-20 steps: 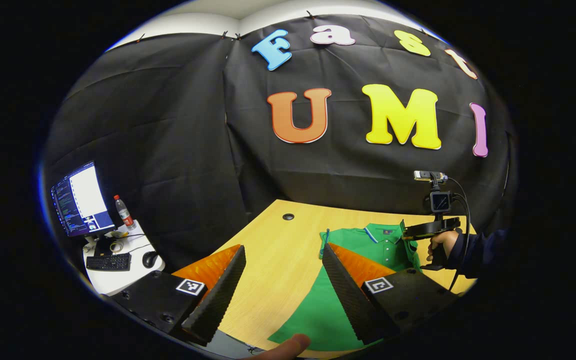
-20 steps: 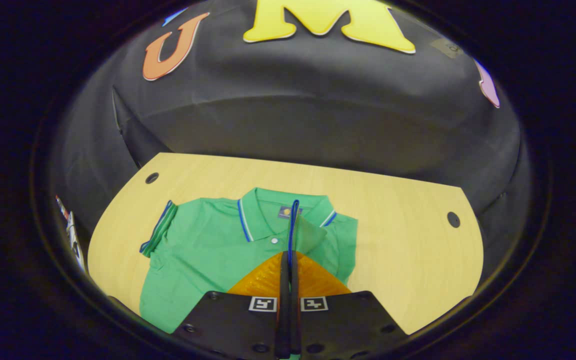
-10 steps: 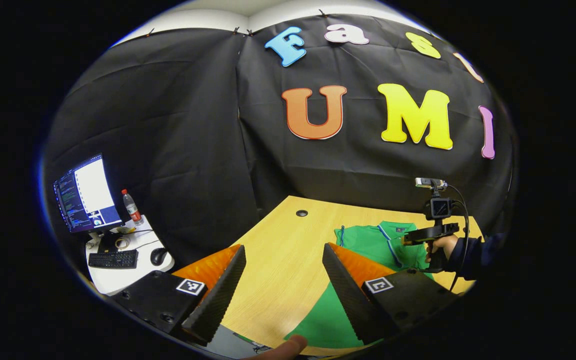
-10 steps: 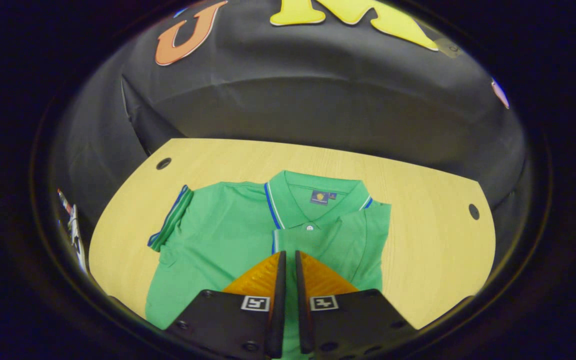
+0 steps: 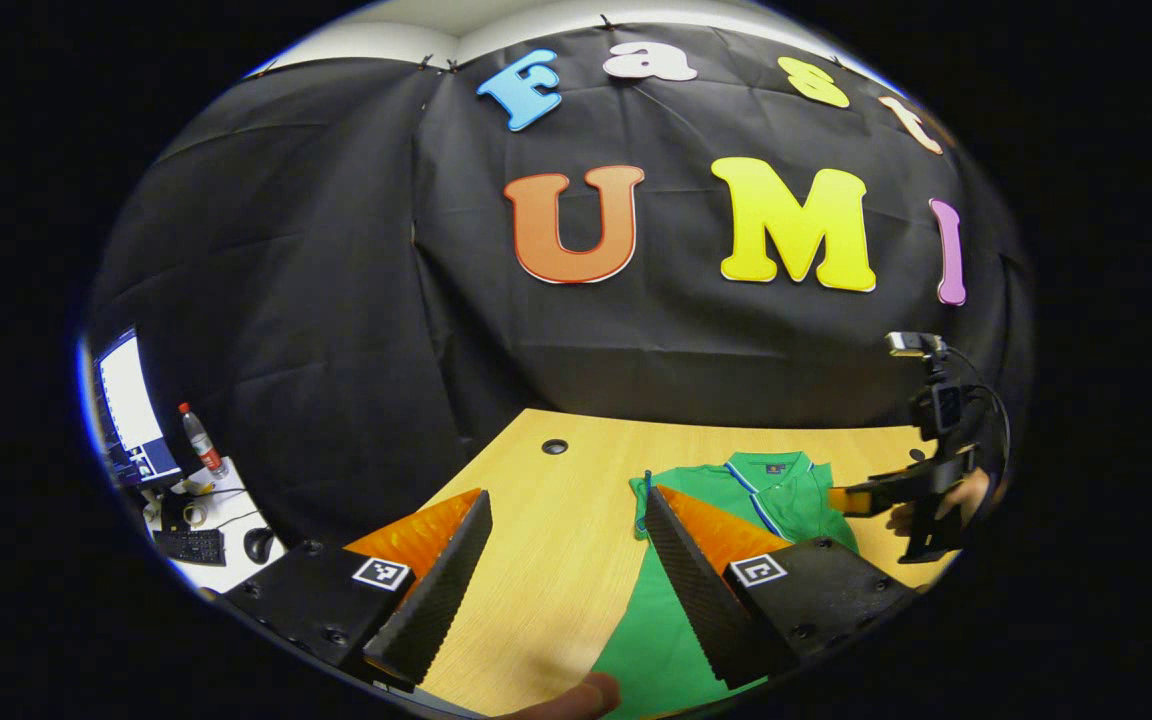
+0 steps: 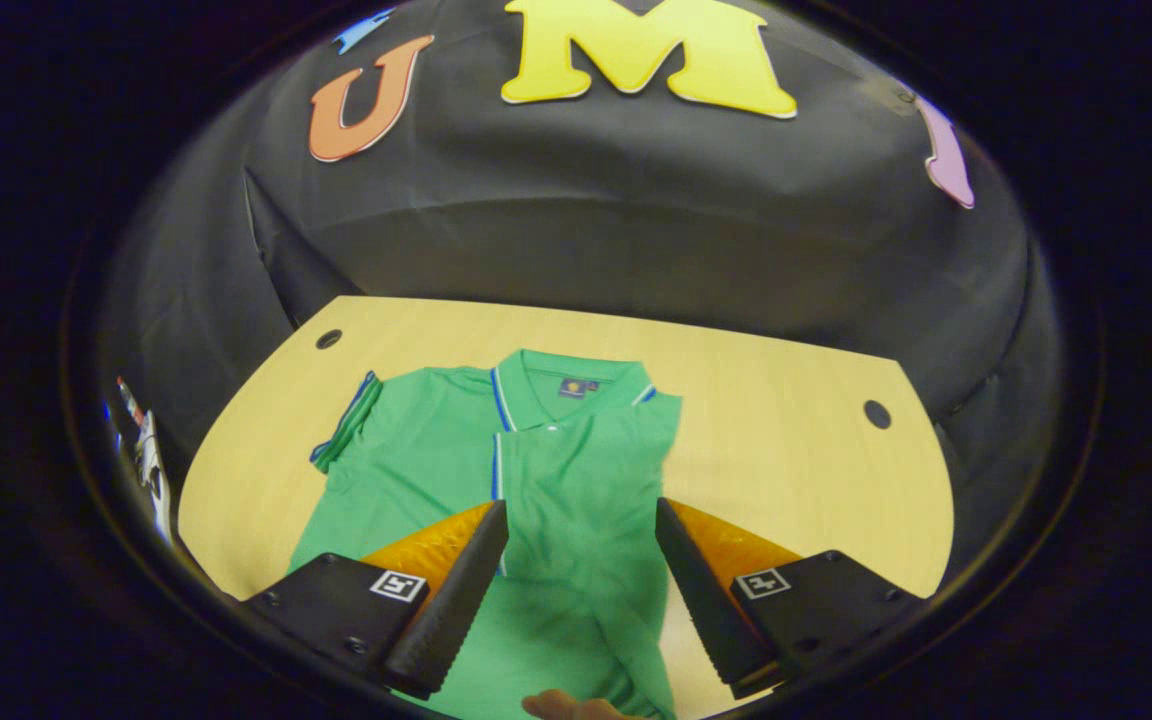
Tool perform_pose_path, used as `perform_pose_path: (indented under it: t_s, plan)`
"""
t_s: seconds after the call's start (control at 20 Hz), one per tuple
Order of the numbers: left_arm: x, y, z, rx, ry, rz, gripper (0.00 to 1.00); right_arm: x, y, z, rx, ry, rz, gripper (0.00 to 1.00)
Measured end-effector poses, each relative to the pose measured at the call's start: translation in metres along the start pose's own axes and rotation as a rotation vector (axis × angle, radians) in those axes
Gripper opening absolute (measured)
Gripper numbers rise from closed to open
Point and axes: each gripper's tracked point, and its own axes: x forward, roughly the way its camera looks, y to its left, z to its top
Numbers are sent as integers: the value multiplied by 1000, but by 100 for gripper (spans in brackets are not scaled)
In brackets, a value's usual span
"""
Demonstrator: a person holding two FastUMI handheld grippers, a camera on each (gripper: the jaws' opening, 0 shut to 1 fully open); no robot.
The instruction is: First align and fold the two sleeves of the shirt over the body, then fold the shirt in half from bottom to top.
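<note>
- Left gripper view: the left gripper (image 5: 568,580) hangs above the worktop (image 5: 556,500), jaws wide and holding nothing.
- The shirt (image 5: 776,490) lies flat just right of these jaws, collar toward the wall, its long axis running from the near edge to the collar.
- Its outspread sleeve (image 5: 642,492) sits at the shirt's left shoulder, just ahead of the right-hand jaw, so I judge this gripper the nearer one to it.
- The right gripper (image 5: 861,497) hovers by the shirt's other shoulder, well apart from that sleeve.
- Right gripper view: the right gripper (image 6: 581,580) hangs over the shirt (image 6: 416,450) body, jaws wide and empty.
- One side of the shirt, sleeve (image 6: 596,470) included, lies folded over the body, between and ahead of the jaws.
- The other sleeve (image 6: 344,425) sticks out flat from the shirt's left shoulder, well left of these jaws; the hem is not folded up.
</note>
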Motion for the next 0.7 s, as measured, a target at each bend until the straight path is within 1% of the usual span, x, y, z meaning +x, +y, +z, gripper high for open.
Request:
perform_pose_path:
  t_s: [0.05, 0.1, 0.25, 0.35, 0.55, 0.6, 0.7]
  plan:
    - [16, -6, 0, 8, 1, -13, 100, -13, -10, -4, -3, -7, -15, 93]
    - [33, -13, -3, 12, 11, -31, 100, -25, -21, -10, 1, -13, -28, 96]
    - [84, -34, -22, 17, 68, -82, 100, -67, -44, -22, 37, -30, -67, 93]
    - [121, -48, -42, 32, 121, -105, 100, -95, -58, -29, 63, -43, -101, 93]
    - [189, -73, -83, 81, 227, -150, 100, -149, -73, -48, 112, -39, -154, 93]
    - [203, -79, -92, 92, 250, -156, 98, -159, -73, -53, 122, -33, -163, 96]
    - [225, -90, -106, 97, 293, -169, 94, -176, -73, -65, 136, -15, -182, 96]
